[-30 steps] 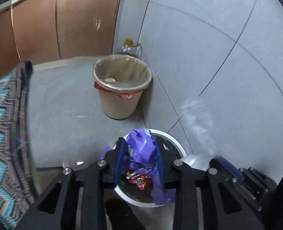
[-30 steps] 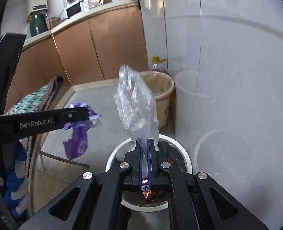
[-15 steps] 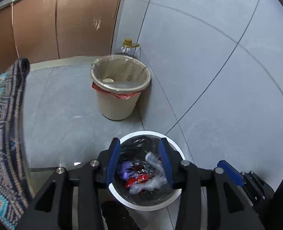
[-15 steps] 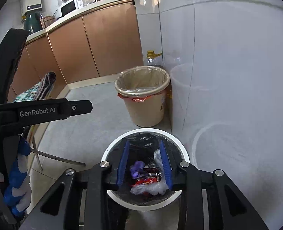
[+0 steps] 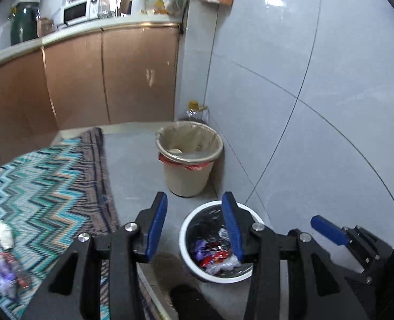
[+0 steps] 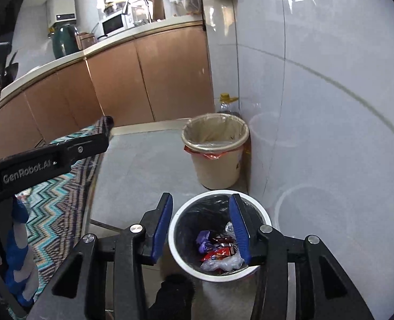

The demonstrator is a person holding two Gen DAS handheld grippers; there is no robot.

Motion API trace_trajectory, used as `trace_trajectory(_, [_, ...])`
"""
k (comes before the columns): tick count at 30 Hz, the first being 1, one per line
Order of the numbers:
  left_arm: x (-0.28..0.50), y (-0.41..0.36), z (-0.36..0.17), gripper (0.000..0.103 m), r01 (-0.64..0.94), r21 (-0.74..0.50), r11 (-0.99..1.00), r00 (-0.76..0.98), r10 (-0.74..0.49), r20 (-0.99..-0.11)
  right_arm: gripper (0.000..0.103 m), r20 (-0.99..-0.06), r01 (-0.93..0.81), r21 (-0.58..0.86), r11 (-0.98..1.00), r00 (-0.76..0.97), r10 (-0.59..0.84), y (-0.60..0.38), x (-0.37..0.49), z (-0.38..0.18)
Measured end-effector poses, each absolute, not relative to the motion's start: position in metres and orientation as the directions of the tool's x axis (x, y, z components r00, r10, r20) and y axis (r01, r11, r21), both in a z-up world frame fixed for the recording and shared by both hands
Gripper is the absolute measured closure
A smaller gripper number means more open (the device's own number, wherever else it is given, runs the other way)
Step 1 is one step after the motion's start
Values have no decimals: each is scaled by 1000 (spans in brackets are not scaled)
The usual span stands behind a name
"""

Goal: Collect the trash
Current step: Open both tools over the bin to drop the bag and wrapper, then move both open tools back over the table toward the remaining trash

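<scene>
The right gripper (image 6: 201,229) hangs over the white bin (image 6: 175,250), jaws partly apart and opening, with nothing between the pads; the bin's contents only show through the gap. The left gripper (image 5: 194,226) is likewise about half open and empty, set above the floor just left of the same bin. Both point down at a slant, which suits dropping things into a bin that stands on the floor against the tiled wall. Inside the black liner lie the trash pieces: a purple wrapper (image 6: 203,240), a red wrapper (image 6: 217,253) and a clear bag (image 6: 223,264). A beige bin (image 6: 215,154) stands just behind. More trash, a crumpled tissue (image 5: 0,233) and a blurred wrapper (image 5: 7,272), sits on the zigzag cloth (image 5: 50,181) on the worktop, probably next to be collected.
</scene>
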State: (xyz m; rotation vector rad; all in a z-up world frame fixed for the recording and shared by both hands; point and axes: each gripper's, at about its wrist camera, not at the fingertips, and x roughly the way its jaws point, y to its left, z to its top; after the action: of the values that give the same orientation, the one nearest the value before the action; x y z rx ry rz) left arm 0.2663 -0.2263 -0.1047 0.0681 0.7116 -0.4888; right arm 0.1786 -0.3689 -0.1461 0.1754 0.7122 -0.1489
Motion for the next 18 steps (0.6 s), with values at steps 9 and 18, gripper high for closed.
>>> trace_trajectory(9, [212, -171, -72, 62, 412, -74, 908, 723, -375, -580, 59, -624, 133, 97, 986, 780, -44, -336, 145, -109])
trace_trajectory(18, [168, -116, -46, 62, 355, -55, 933, 788, -331, -519, 58, -602, 38, 95, 995, 798, 27, -296, 125, -81])
